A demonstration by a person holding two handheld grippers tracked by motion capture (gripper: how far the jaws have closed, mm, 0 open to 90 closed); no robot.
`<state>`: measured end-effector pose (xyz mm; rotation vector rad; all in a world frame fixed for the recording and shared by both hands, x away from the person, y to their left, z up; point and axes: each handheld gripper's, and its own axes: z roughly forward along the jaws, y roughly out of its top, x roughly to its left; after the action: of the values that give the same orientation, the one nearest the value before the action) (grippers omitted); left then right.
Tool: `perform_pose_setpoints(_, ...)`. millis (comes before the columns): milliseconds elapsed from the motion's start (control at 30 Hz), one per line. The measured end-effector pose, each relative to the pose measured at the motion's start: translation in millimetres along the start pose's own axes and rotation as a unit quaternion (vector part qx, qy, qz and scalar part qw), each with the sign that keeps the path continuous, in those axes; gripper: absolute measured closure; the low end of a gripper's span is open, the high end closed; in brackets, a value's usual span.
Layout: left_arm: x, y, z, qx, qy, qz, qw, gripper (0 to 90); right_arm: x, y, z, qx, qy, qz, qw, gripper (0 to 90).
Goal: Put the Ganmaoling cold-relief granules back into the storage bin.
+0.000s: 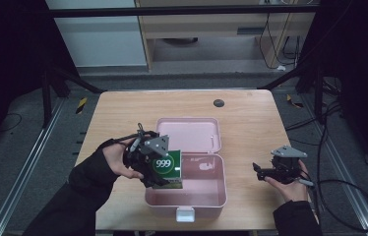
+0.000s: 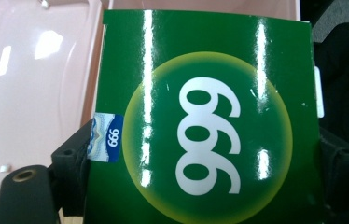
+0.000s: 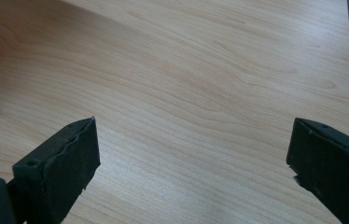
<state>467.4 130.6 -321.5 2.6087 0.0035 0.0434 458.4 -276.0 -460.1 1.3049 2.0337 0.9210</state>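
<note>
My left gripper (image 1: 158, 169) is clamped on the glossy green cardboard box marked 999 (image 1: 168, 167), holding it upright over the left front corner of the open pink plastic case (image 1: 206, 196); the tray lies directly below. Right of the case, my right gripper (image 1: 260, 171) hovers wide open, empty.

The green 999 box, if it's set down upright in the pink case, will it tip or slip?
The green box looks like thin glossy card, so probably light and slightly slippery. Standing on a narrow edge in the pink case, it may well tip. Its flat faces suit the left gripper jaws.
</note>
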Motion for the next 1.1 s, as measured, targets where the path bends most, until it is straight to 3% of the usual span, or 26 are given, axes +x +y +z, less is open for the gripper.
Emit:
perform_pose_setpoints(567,1.7,-17.6,37.6,0.013,-0.014,-0.002,0.9998,14.1,1.3,-0.8,1.7,0.004,0.001,-0.002,1.0000,2.8)
perform_pose_setpoints(1100,1.1,-33.2,52.9,0.025,-0.011,-0.005,0.9996,13.8,1.6,-1.1,3.8,0.008,0.001,-0.009,0.9999,2.3)
